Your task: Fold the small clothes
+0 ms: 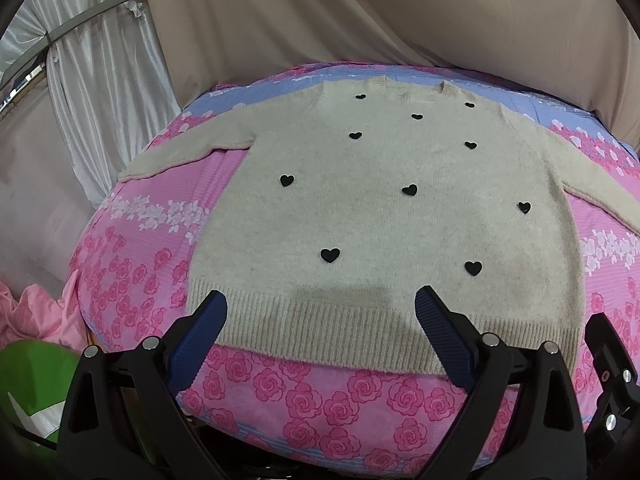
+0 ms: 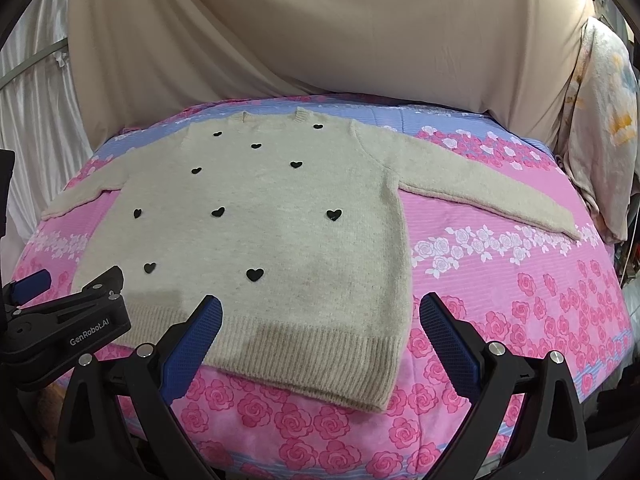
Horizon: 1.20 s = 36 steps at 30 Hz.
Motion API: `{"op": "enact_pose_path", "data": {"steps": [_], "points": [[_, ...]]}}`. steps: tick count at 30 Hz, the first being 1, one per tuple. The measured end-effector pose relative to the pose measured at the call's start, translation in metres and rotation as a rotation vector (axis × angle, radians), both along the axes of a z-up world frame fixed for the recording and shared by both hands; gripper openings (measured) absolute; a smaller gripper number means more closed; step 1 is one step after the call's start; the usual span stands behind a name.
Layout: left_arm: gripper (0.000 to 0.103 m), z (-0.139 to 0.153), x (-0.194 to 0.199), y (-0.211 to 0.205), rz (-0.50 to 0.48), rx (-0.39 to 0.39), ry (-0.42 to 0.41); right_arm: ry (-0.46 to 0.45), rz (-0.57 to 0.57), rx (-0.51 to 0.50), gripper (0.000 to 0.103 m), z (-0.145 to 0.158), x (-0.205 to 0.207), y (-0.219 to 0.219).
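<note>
The beige sweater [image 1: 380, 208] is lying flat, sleeves spread, on the rose-print bedcover [image 1: 320, 396]; the left gripper [image 1: 320, 300] and right gripper [image 2: 320, 304] are hovering with jaws apart (holding nothing), best pinching a sleeve cuff cleanly

"GenRobot.AI" stands in white on the black left gripper [image 2: 30, 280] body, right-wrist view.

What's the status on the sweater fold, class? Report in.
Left tool open, right tool open, both empty above the hem. Sweater flat, unfolded, sleeves spread on the floral sheet. Nothing in the way.
</note>
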<state>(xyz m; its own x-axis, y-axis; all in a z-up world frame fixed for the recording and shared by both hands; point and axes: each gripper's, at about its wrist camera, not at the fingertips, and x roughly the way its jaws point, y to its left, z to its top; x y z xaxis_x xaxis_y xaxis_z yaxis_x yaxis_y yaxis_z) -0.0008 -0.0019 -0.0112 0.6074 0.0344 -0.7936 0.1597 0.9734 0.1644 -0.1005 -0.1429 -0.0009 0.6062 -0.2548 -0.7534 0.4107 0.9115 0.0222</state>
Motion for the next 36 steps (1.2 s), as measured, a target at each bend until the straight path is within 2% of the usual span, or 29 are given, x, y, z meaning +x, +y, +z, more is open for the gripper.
{"op": "enact_pose_path", "data": {"steps": [36], "points": [[0.093,-0.011,0.007,-0.011,-0.002,0.012,0.022,0.022,-0.004,0.007,0.097,-0.004,0.006,-0.008]]}}
